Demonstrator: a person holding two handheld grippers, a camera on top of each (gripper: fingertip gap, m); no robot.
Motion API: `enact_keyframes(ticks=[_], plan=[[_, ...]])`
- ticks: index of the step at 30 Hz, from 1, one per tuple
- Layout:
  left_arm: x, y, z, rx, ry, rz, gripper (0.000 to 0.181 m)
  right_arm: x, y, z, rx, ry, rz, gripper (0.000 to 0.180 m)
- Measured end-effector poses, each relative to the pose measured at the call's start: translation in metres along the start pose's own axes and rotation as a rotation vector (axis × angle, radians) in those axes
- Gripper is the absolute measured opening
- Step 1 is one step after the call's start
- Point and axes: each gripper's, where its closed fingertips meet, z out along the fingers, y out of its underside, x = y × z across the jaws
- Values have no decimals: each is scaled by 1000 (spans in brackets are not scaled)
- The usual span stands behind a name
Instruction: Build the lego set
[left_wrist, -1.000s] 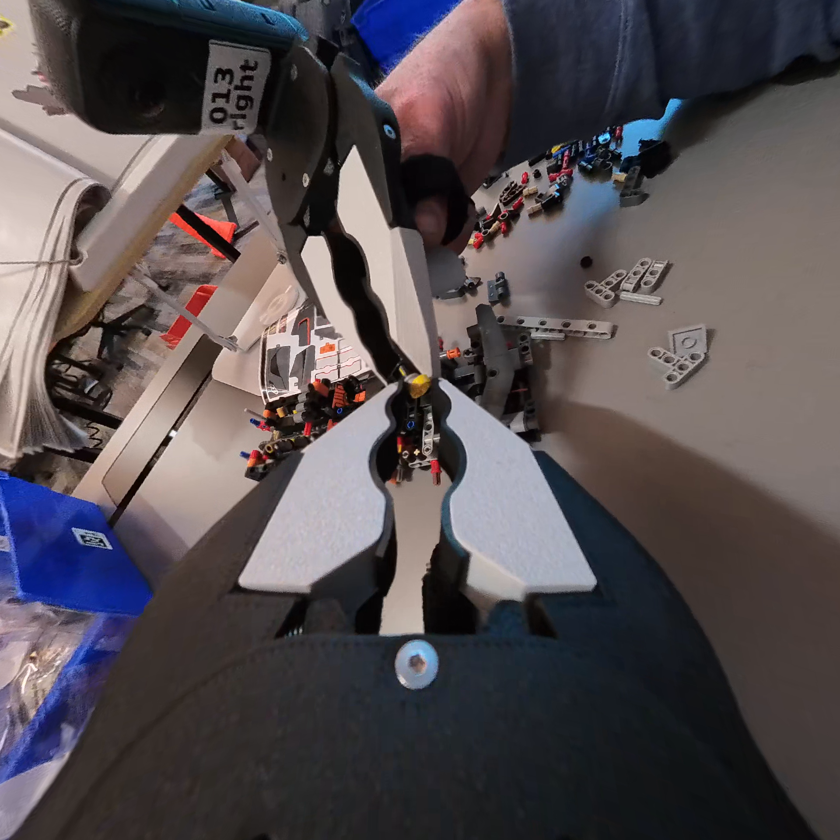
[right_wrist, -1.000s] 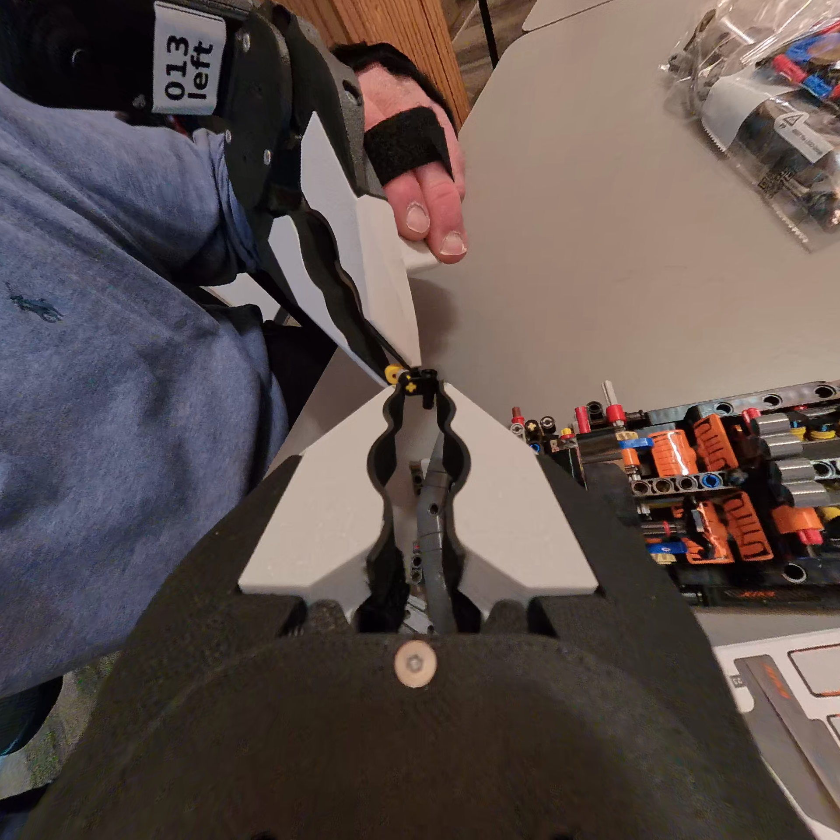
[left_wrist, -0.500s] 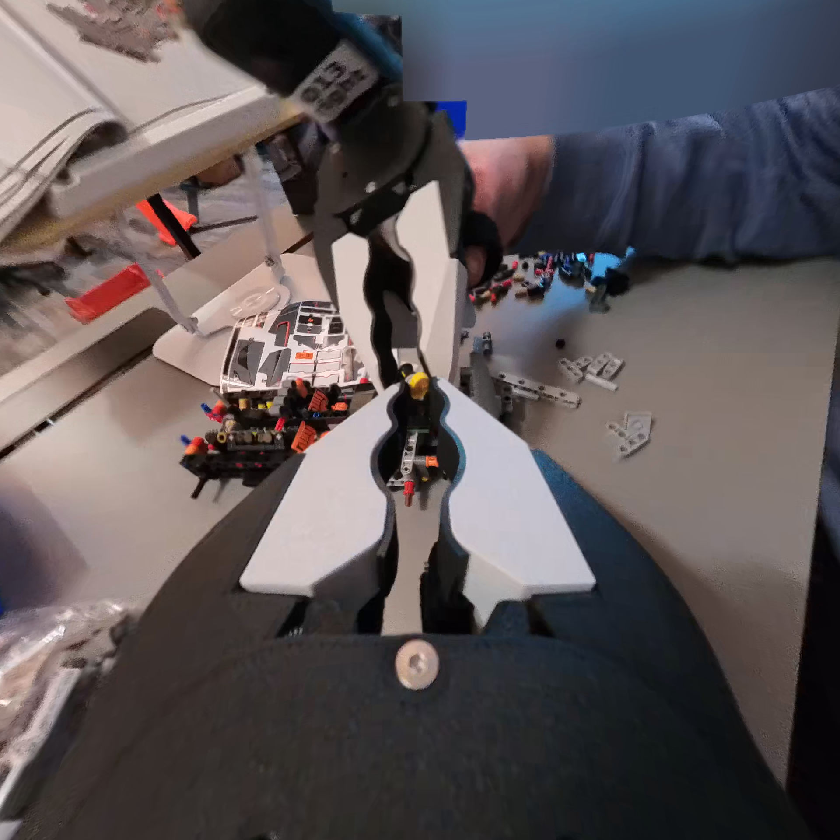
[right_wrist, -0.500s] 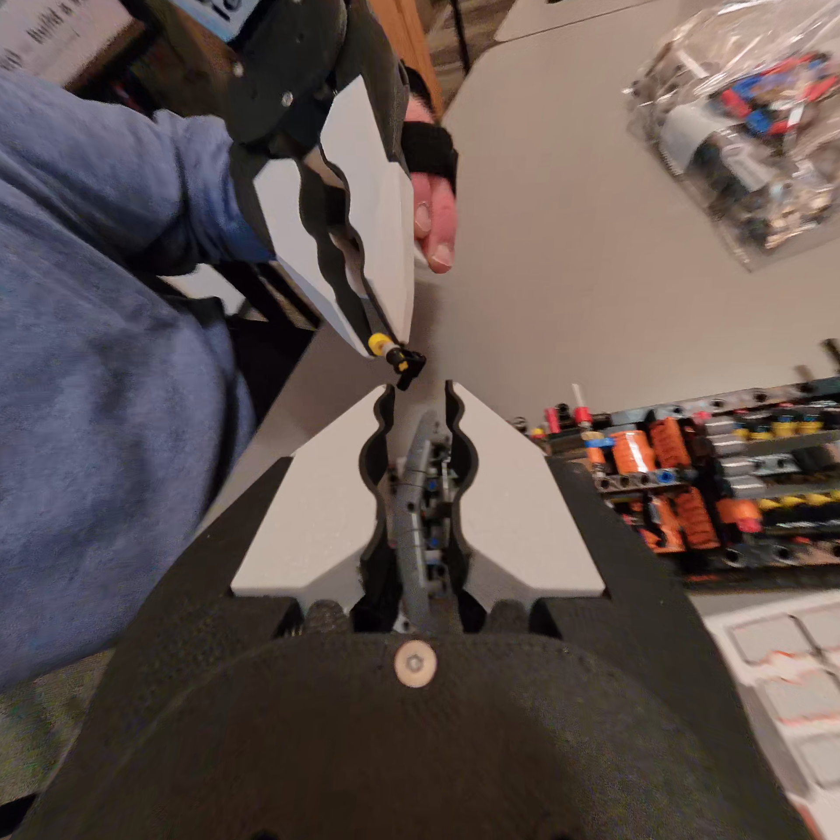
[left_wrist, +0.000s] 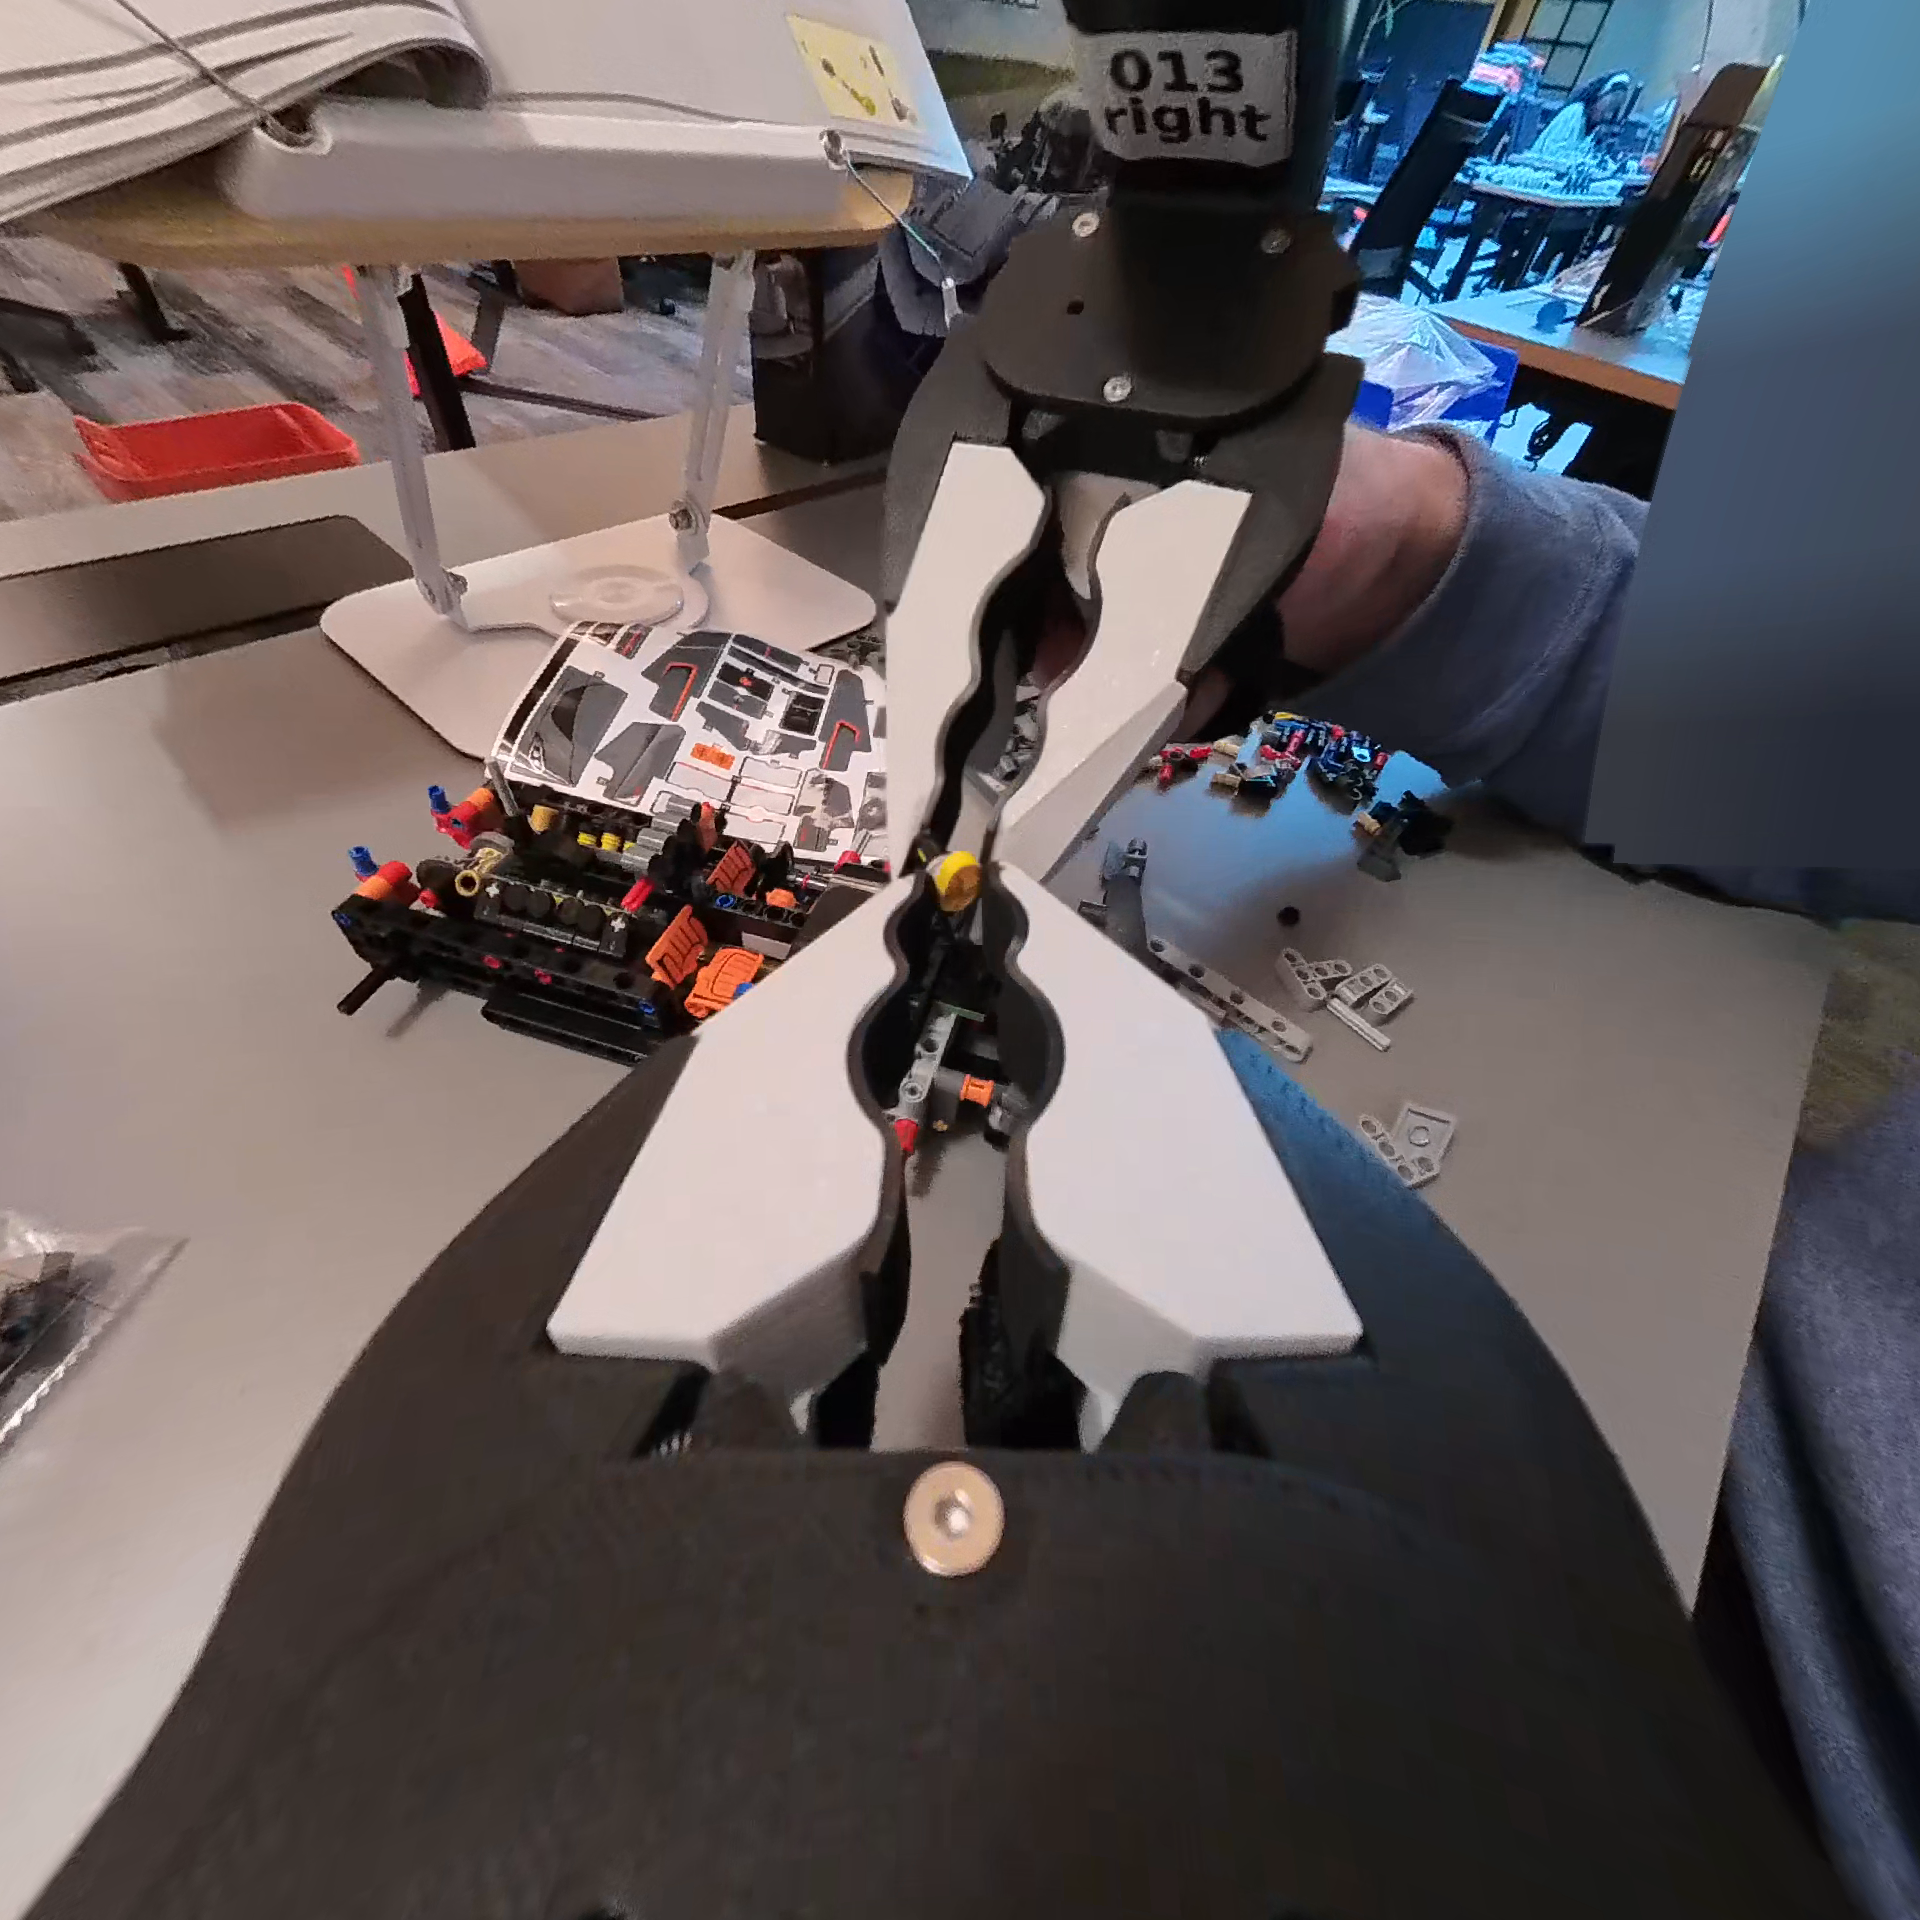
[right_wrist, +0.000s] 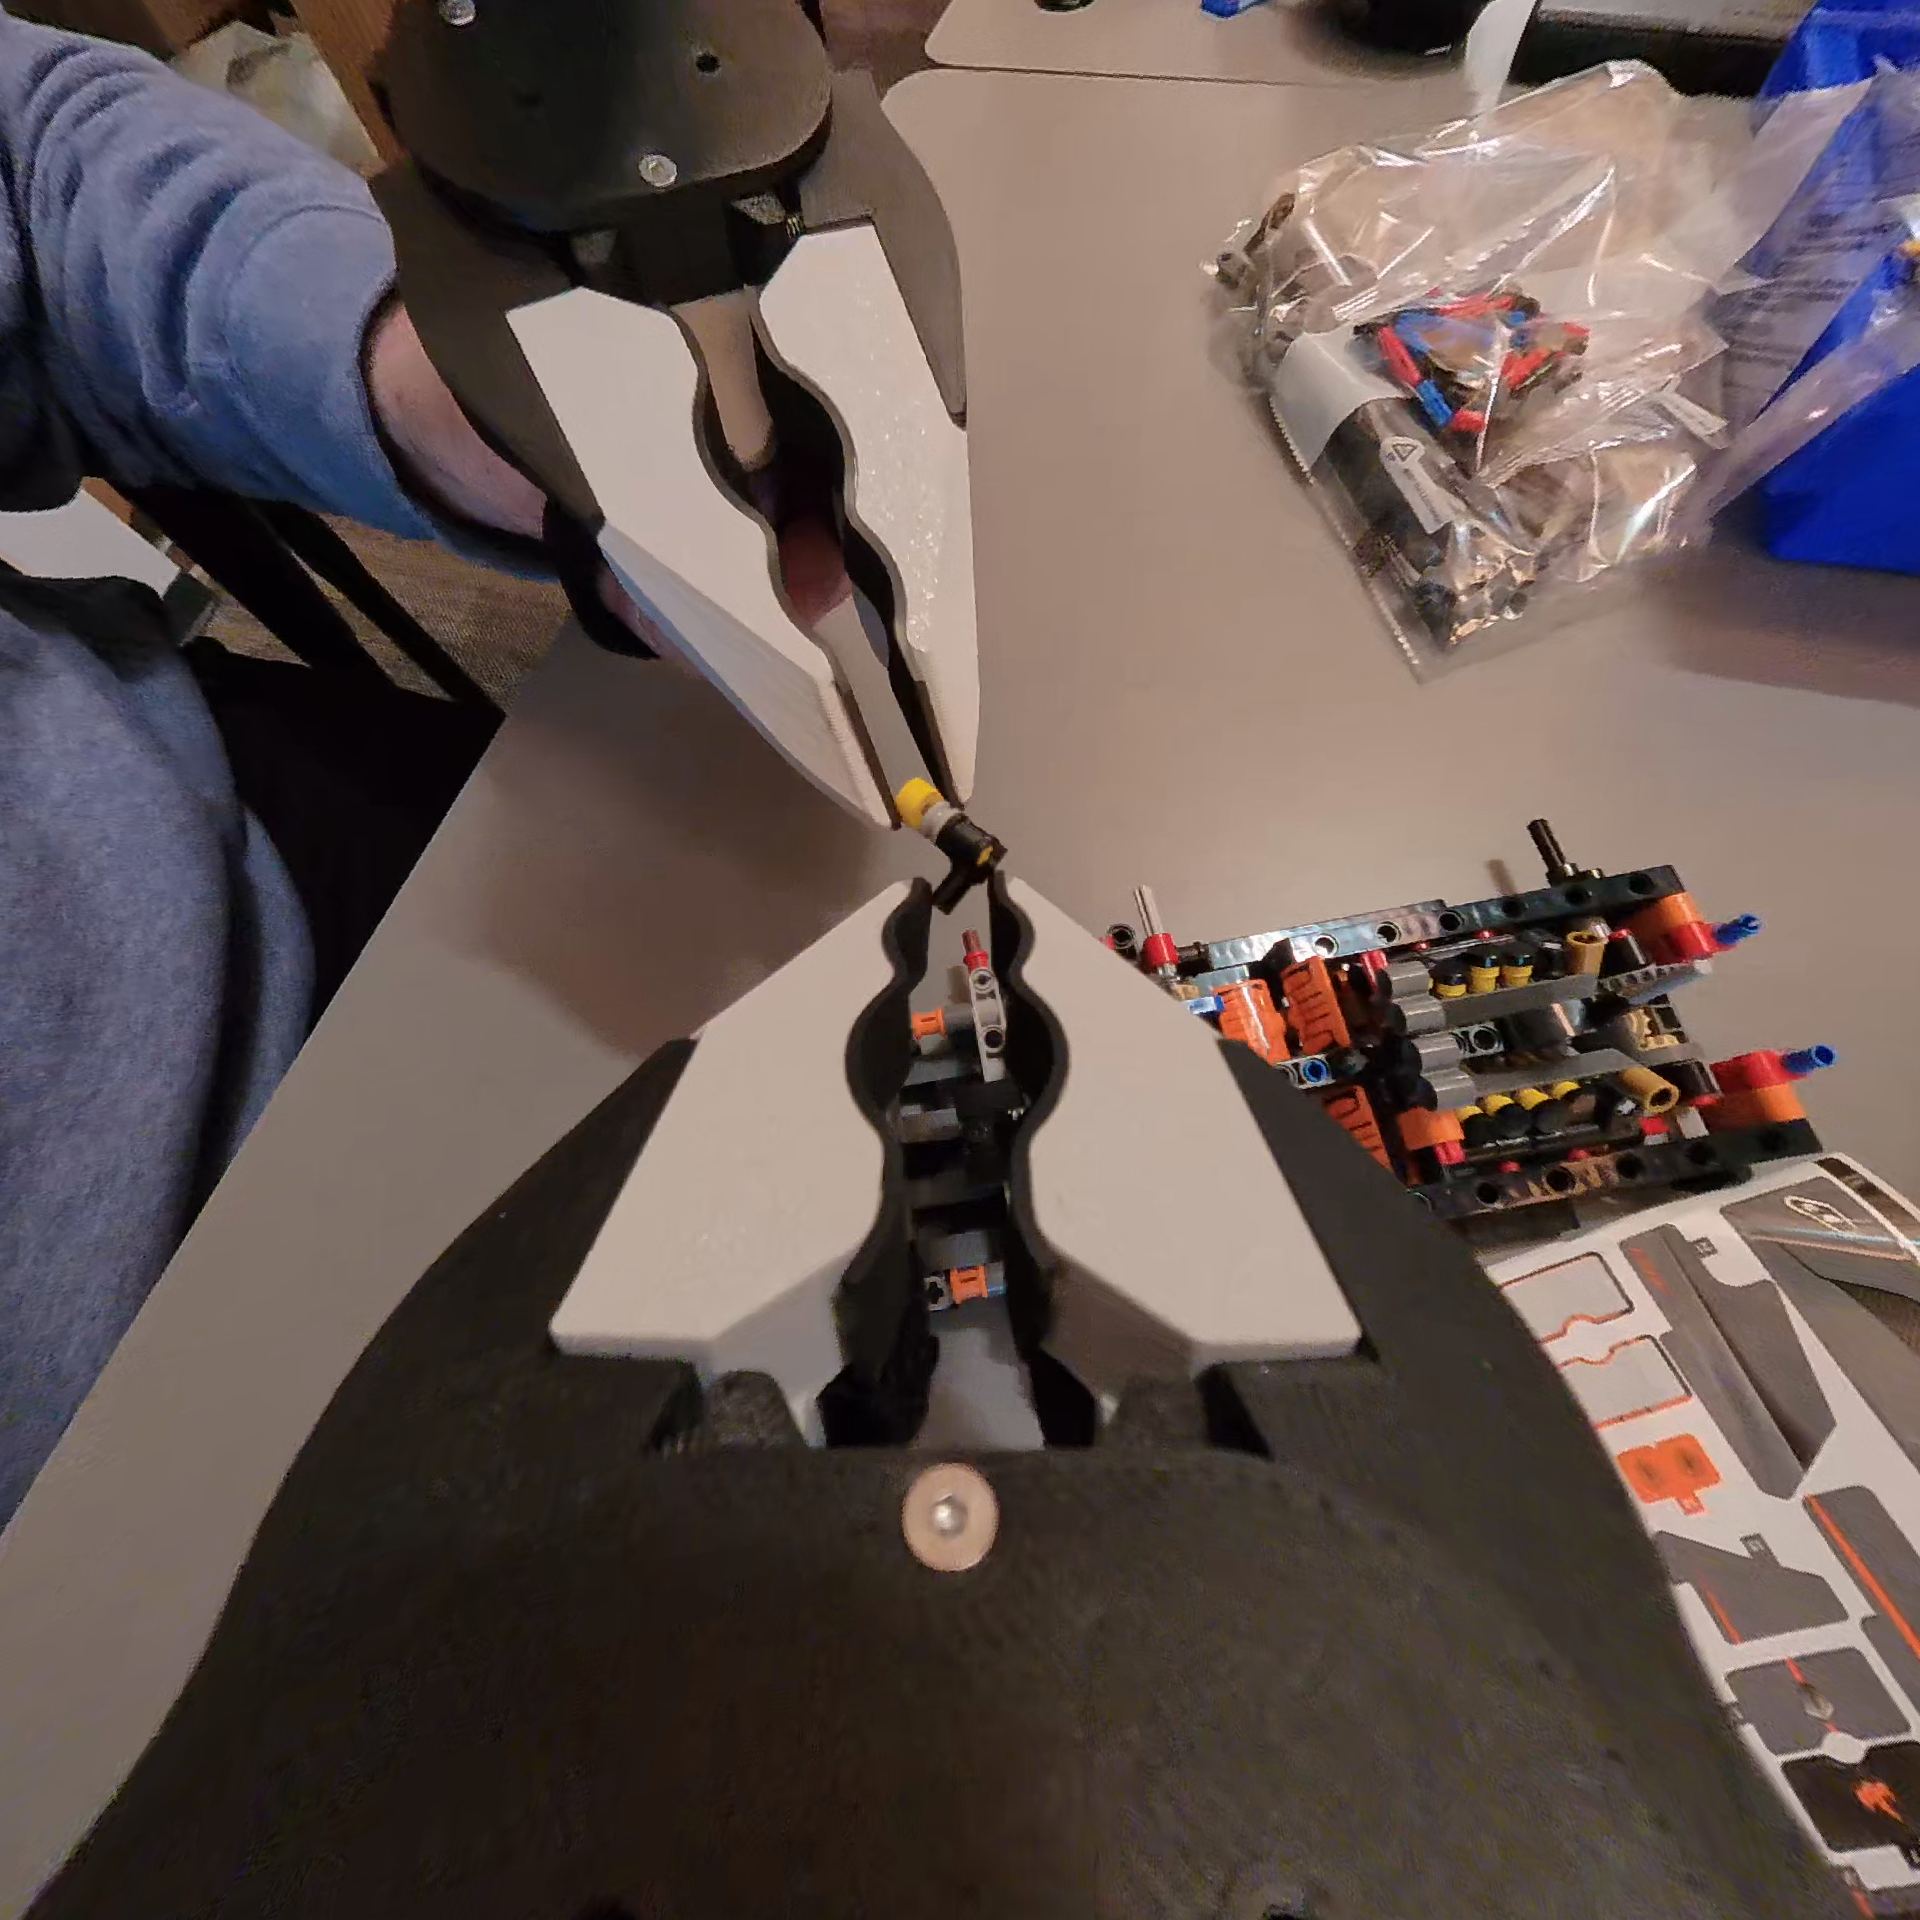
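Observation:
My left gripper (left_wrist: 956, 883) is shut on a small pin piece with a yellow end (left_wrist: 956, 878). The right wrist view shows the piece as yellow, grey and black (right_wrist: 945, 826), sticking out of the left gripper's tips (right_wrist: 920, 805). My right gripper (right_wrist: 958, 883) meets it tip to tip, its jaws closed to a narrow gap around the piece's black end. In the left wrist view the right gripper (left_wrist: 961, 836) comes down from above. A small grey subassembly with red and orange pins (right_wrist: 982, 1013) lies on the table below both grippers.
The black and orange chassis (left_wrist: 561, 925) (right_wrist: 1507, 1060) sits on the grey table beside a sticker sheet (left_wrist: 717, 727) (right_wrist: 1714, 1455). A metal stand (left_wrist: 603, 613) holds an open booklet. Loose grey beams (left_wrist: 1340, 987) and small parts (left_wrist: 1299, 748) lie right. Parts bags (right_wrist: 1455, 364) lie far right. Both grippers' tips are close together, under 4 cm apart.
Half a second ago my right gripper stood open, clear of the piece. It has now closed on the black end. Both grippers have swung round to face each other head on.

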Motion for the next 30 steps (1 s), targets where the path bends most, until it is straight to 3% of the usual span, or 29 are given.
enact_keyframes(ticks=[23, 30], plan=[[5, 3, 3, -21, 31, -3, 6, -1, 4, -1, 10, -62, 78, 0], [5, 2, -1, -48, 6, 108, 12, -5, 4, -2, 4, -79, 71, 0]])
